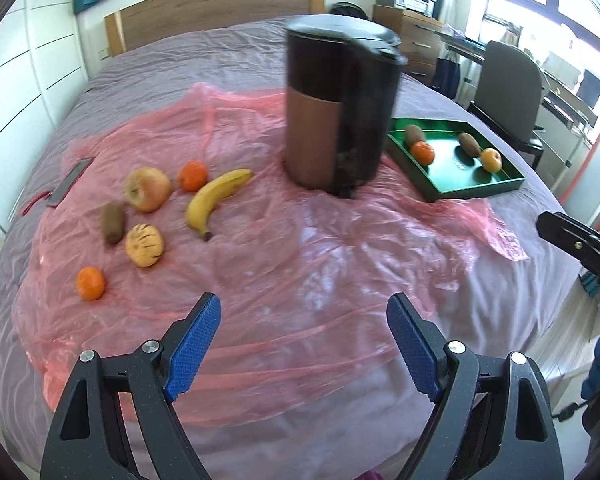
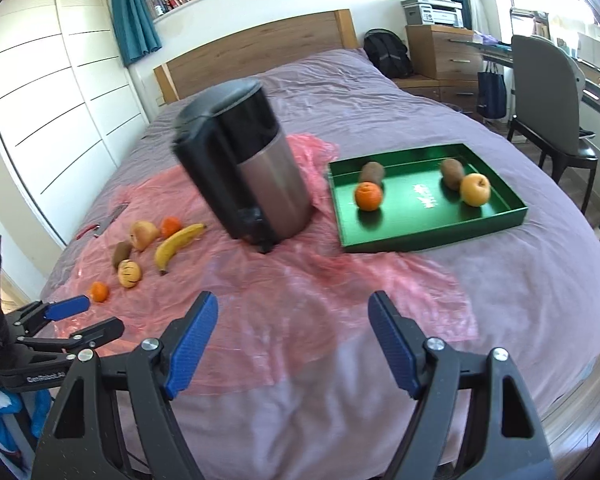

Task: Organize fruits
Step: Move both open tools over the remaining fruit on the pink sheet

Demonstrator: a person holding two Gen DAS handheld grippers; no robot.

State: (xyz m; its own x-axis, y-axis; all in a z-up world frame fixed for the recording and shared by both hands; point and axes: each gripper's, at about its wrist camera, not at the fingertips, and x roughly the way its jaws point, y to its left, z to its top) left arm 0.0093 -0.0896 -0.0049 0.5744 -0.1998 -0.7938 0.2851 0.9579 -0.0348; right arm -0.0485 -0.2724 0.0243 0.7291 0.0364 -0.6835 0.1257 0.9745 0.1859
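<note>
The left gripper [image 1: 304, 344] has its blue-padded fingers [image 1: 194, 348] spread wide with nothing between them, and the right gripper [image 2: 294, 344] likewise stands wide and empty. Both hang over a bed [image 2: 520, 300] with a mauve cover, partly overlaid by a crumpled pink plastic sheet [image 1: 300, 248]. Beyond the bed are a wooden headboard [image 2: 260, 48], white wardrobe doors [image 2: 52, 92], teal curtains [image 2: 134, 12], a printer [image 2: 434, 10] on a wooden dresser and a grey chair [image 2: 548, 96].

Ahead of the fingers stands a dark cylindrical appliance [image 1: 336, 108]. Left of the left gripper and farther out lie loose fruits: a banana [image 1: 216, 200], its long axis running from the stem end nearest the fingers up and rightward toward the appliance, an apple [image 1: 147, 189], a kiwi [image 1: 113, 224], a striped yellow fruit [image 1: 144, 245] and two oranges [image 1: 90, 283]. Ahead and right of the right gripper sits a green tray [image 2: 432, 236] holding two kiwis, an orange and a yellow fruit.
</note>
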